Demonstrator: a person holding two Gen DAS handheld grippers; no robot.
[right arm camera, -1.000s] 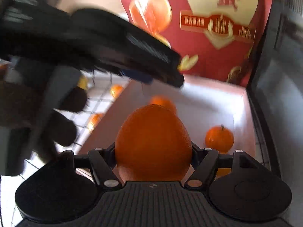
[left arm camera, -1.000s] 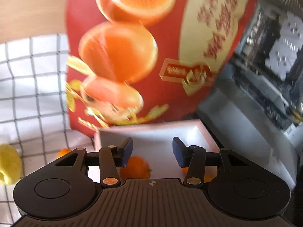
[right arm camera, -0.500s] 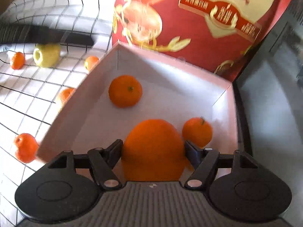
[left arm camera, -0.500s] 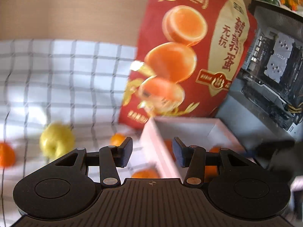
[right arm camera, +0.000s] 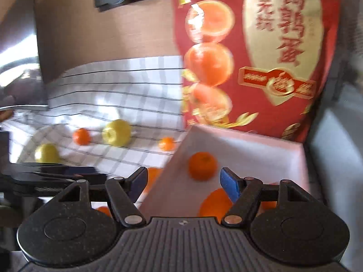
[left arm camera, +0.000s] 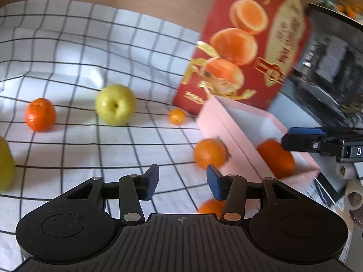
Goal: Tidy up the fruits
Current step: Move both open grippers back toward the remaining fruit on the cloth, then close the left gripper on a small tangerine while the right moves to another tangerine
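A pink box (left arm camera: 231, 122) stands on the checked cloth, also in the right wrist view (right arm camera: 249, 140). It holds a tangerine (right arm camera: 202, 166), a large orange (right arm camera: 215, 202) and another orange partly hidden behind my right finger. My right gripper (right arm camera: 183, 182) is open and empty above the box's near edge. My left gripper (left arm camera: 182, 181) is open and empty over the cloth left of the box. On the cloth lie an orange (left arm camera: 210, 153) by the box wall, a small tangerine (left arm camera: 177, 116), a yellow apple (left arm camera: 115, 104) and a tangerine (left arm camera: 40, 114).
A tall red printed bag (left arm camera: 245, 52) stands behind the box, with a dark appliance (left arm camera: 329, 68) to its right. A second yellow fruit (left arm camera: 5, 163) sits at the left edge. Another orange (left arm camera: 209, 207) lies under my left gripper. A wooden wall (right arm camera: 102, 34) backs the table.
My right gripper has opened and let go of the large orange, which now lies in the box, and has lifted back. My left gripper has swung left and away from the box over the cloth.
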